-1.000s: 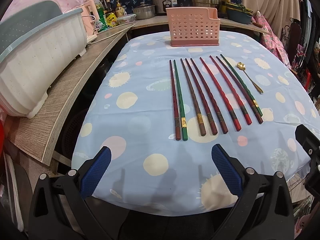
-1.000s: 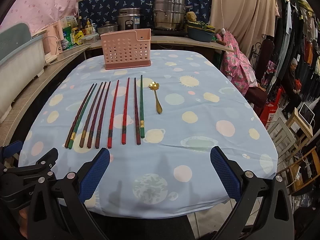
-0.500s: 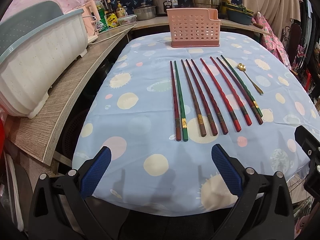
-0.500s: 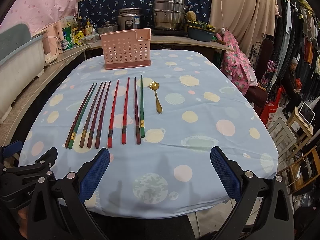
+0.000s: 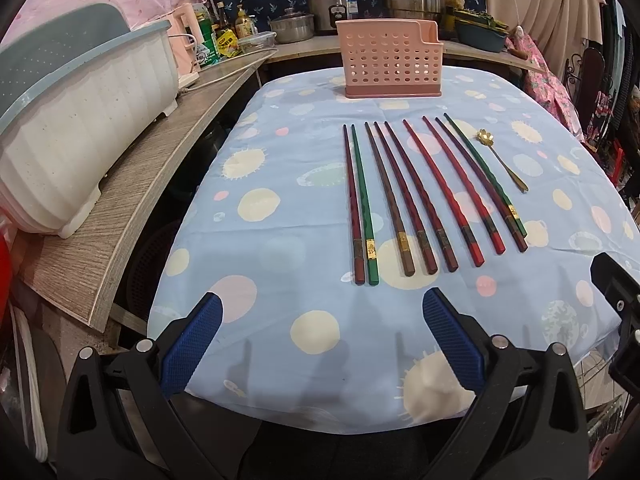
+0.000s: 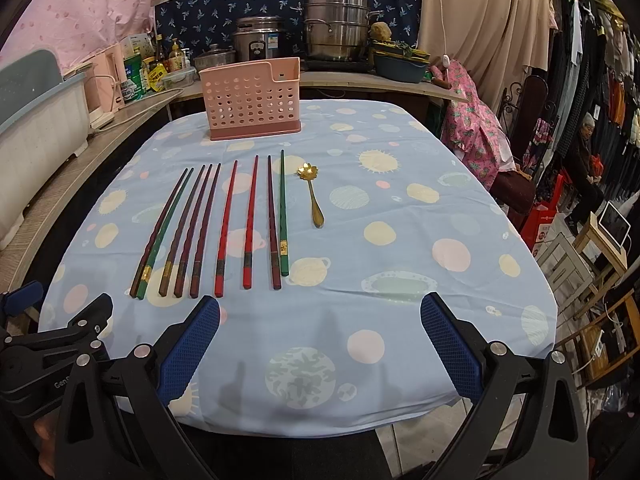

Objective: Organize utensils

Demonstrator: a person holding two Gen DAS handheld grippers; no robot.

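Nine lacquered chopsticks (image 6: 224, 224), gold flower spoon (image 6: 314, 196) on blue spotted-cloth bench (image 6: 400, 240) | pink perforated caddy (image 6: 252, 98) behind | steel pots (image 6: 336, 30) | left hand-held gripper (image 5: 320, 340), right hand-held gripper (image 6: 320, 338) wide apart, empty

The pink utensil holder (image 6: 251, 98) hides its inside (compartments cannot be told).

A blue spotted cloth (image 6: 400, 288) covers the counter; a wood-grain shelf (image 5: 132, 184) runs along the left, steel pots (image 6: 336, 30) before a dark patterned backsplash (image 6: 224, 2), beige curtain (image 6: 480, 12) at right
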